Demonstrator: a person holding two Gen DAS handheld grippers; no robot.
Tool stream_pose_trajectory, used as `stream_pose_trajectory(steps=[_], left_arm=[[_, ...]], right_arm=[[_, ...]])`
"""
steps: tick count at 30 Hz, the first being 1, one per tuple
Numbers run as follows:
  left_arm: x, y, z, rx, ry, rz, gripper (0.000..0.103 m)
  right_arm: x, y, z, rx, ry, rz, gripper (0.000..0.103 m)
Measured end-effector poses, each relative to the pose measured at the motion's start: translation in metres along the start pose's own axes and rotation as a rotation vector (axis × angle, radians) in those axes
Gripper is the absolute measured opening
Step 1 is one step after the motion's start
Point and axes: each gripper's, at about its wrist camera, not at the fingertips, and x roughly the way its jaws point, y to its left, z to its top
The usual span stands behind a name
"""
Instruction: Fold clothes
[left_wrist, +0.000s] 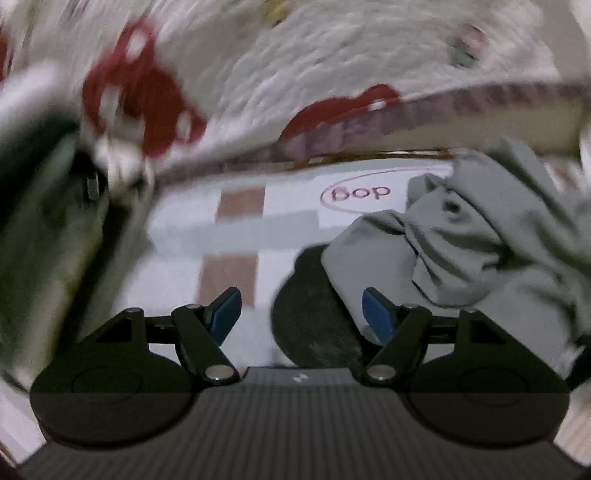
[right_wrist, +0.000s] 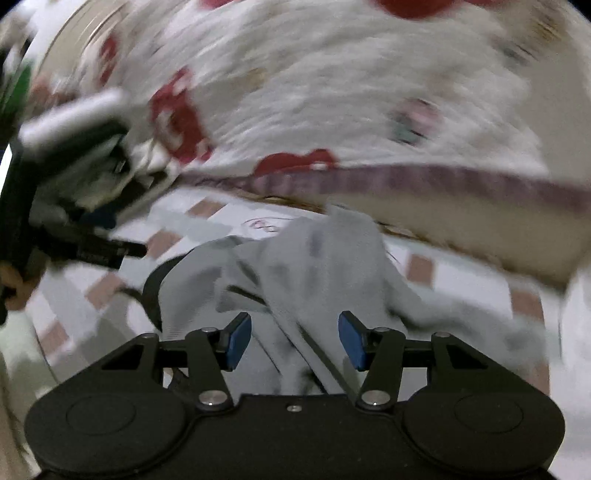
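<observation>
Hovering with jaws spread and nothing between the blue pads, the right gripper (right_wrist: 294, 341) points straight at a crumpled grey garment (right_wrist: 295, 266). The left gripper (left_wrist: 298, 317) is likewise spread and empty; the same grey garment lies just beside its right-hand pad, rising toward the right edge of that view. In the right wrist view the left gripper also shows at the left edge, apart from the cloth.

Garment state: bunched, with ridges and overlapping folds, no flat panel or straight edge visible. A dark rounded piece (left_wrist: 314, 325) lies under its near-left side; cannot tell whether it is part of the garment or a separate item.

Support: a checked cover (left_wrist: 240, 229) with pale, grey and brown squares and a printed oval mark (left_wrist: 360, 192). The garment sits toward the far edge of this cover, near a white fleece blanket with red shapes (left_wrist: 258, 74) that hangs or is heaped along that edge.

Both views are motion-blurred.

Progress, as a judgement: the garment lies unfolded in a heap, so spreading, smoothing and folding are all left for this piece. No folded stack shows in either view; other clothes, if any, are out of frame.
</observation>
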Motion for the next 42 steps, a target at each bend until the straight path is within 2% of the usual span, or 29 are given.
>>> stream_pose_trajectory(steps=[1, 3, 7, 8, 11, 13, 17, 18, 20, 21, 23, 26, 29, 30, 31, 32, 33, 34, 35, 39, 42], left_arm=[[0.003, 0.009, -0.003, -0.058, 0.007, -0.041, 0.072], [0.010, 0.023, -0.018, -0.142, 0.007, -0.119, 0.072], [0.032, 0.037, -0.037, -0.321, 0.148, -0.183, 0.072], [0.037, 0.040, -0.040, -0.365, 0.179, -0.201, 0.072], [0.047, 0.031, -0.038, -0.338, 0.172, -0.204, 0.072], [0.056, 0.023, -0.034, -0.314, 0.149, -0.196, 0.072], [0.071, 0.016, -0.029, -0.328, 0.122, -0.207, 0.072], [0.074, 0.012, -0.025, -0.309, 0.119, -0.191, 0.073], [0.079, 0.005, -0.019, -0.274, 0.113, -0.160, 0.075], [0.083, 0.004, -0.016, -0.278, 0.106, -0.164, 0.077], [0.091, 0.000, -0.011, -0.287, 0.094, -0.171, 0.086], [0.095, -0.007, -0.009, -0.291, 0.089, -0.176, 0.098], [0.092, -0.018, -0.015, -0.201, 0.081, -0.176, 0.096], [0.089, -0.021, -0.017, -0.179, 0.075, -0.180, 0.094], [0.086, -0.023, -0.019, -0.156, 0.069, -0.184, 0.081], [0.083, -0.025, -0.019, -0.133, 0.063, -0.187, 0.051], [0.082, -0.027, -0.018, -0.107, 0.064, -0.192, 0.036], [0.080, -0.028, -0.016, -0.082, 0.064, -0.196, 0.006], [0.078, -0.027, -0.014, -0.088, 0.047, -0.197, 0.002], [0.053, -0.013, 0.004, -0.124, -0.073, -0.173, 0.002], [0.020, 0.007, 0.023, -0.146, -0.176, -0.164, 0.002]], right_arm=[[0.010, 0.005, 0.006, -0.041, 0.023, -0.001, 0.065], [0.028, 0.014, 0.015, -0.122, 0.070, -0.017, 0.066], [0.065, 0.020, 0.014, -0.214, 0.189, -0.154, 0.065], [0.072, 0.020, 0.014, -0.193, 0.213, -0.196, 0.065], [0.080, 0.020, 0.011, -0.143, 0.187, -0.230, 0.065], [0.084, 0.015, 0.004, -0.150, 0.165, -0.297, 0.065], [0.086, -0.006, -0.010, -0.047, 0.130, -0.235, 0.065], [0.086, -0.010, -0.013, -0.026, 0.123, -0.212, 0.061], [0.082, -0.018, -0.015, 0.003, 0.107, -0.131, 0.027], [0.079, -0.021, -0.012, 0.013, 0.097, -0.117, 0.008], [0.073, -0.027, -0.005, 0.032, 0.077, -0.106, 0.008], [0.050, -0.037, 0.012, 0.066, 0.000, -0.161, 0.007], [0.027, -0.044, 0.025, 0.043, -0.062, -0.257, 0.005], [0.020, -0.048, 0.027, 0.046, -0.075, -0.287, 0.004], [0.014, -0.052, 0.029, 0.050, -0.088, -0.318, 0.004], [0.007, -0.057, 0.031, 0.053, -0.102, -0.348, 0.004], [0.000, -0.061, 0.032, 0.056, -0.115, -0.379, 0.004], [-0.006, -0.065, 0.034, 0.059, -0.129, -0.409, 0.004], [-0.013, -0.069, 0.036, 0.062, -0.142, -0.440, 0.004], [-0.035, -0.091, 0.041, 0.095, -0.178, -0.533, 0.003], [-0.055, -0.100, 0.045, 0.112, -0.213, -0.585, 0.003]])
